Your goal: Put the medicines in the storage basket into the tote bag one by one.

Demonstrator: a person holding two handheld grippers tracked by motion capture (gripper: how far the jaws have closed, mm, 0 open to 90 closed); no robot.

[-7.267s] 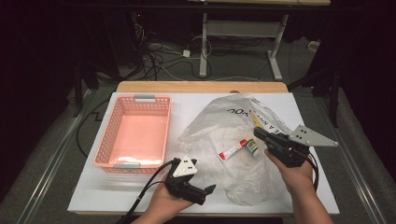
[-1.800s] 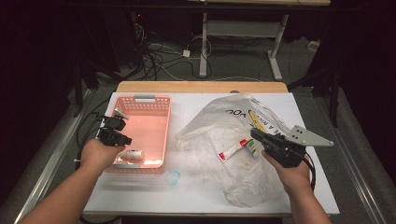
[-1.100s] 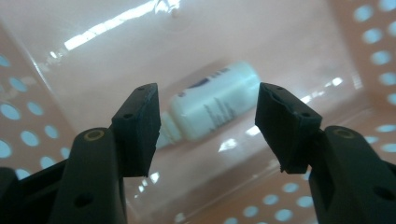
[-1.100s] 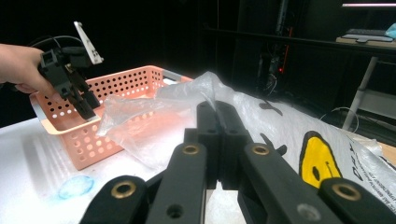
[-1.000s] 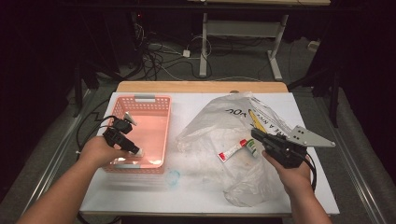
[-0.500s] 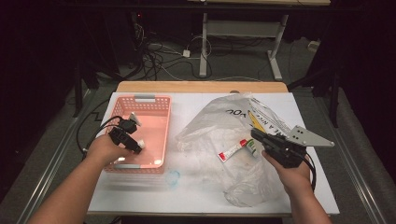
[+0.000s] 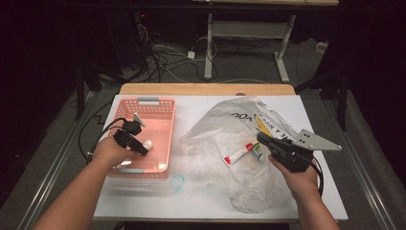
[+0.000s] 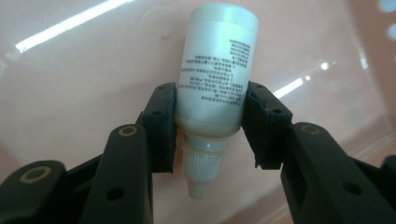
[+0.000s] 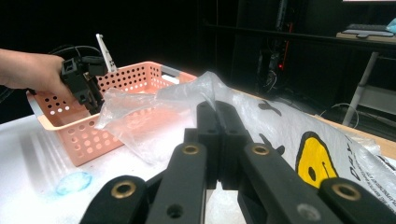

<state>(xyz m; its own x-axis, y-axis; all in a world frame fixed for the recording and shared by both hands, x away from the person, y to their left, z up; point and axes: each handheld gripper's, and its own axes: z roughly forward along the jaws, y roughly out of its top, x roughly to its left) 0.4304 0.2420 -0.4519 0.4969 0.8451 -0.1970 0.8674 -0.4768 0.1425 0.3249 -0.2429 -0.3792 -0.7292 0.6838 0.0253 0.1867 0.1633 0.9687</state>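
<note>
A small white dropper bottle (image 8: 217, 60) with fine print sits between the pads of my left gripper (image 8: 210, 126), nozzle toward the camera. The jaws have just been closing, and both pads now press its sides. In the high view this left gripper (image 7: 142, 148) reaches over the left wall of the pink basket (image 7: 158, 103) with the bottle (image 7: 148, 143) at its tip. My right gripper (image 7: 262, 139) is shut on the film of a clear plastic bag (image 7: 215, 129), which peaks just past the fingertips (image 9: 217, 109). A red-and-white tube (image 7: 238, 154) lies inside the bag.
A bluish round cap (image 7: 177, 182) lies on the white tabletop (image 7: 143, 201) in front of the basket. The bag's printed part has a yellow face (image 9: 313, 168). Black cables trail off the left edge. The floor beyond holds desk legs and wires.
The left gripper moved from outside the basket's left wall into the basket and its jaws narrowed around the white bottle. The right hand and the bag stayed put.
</note>
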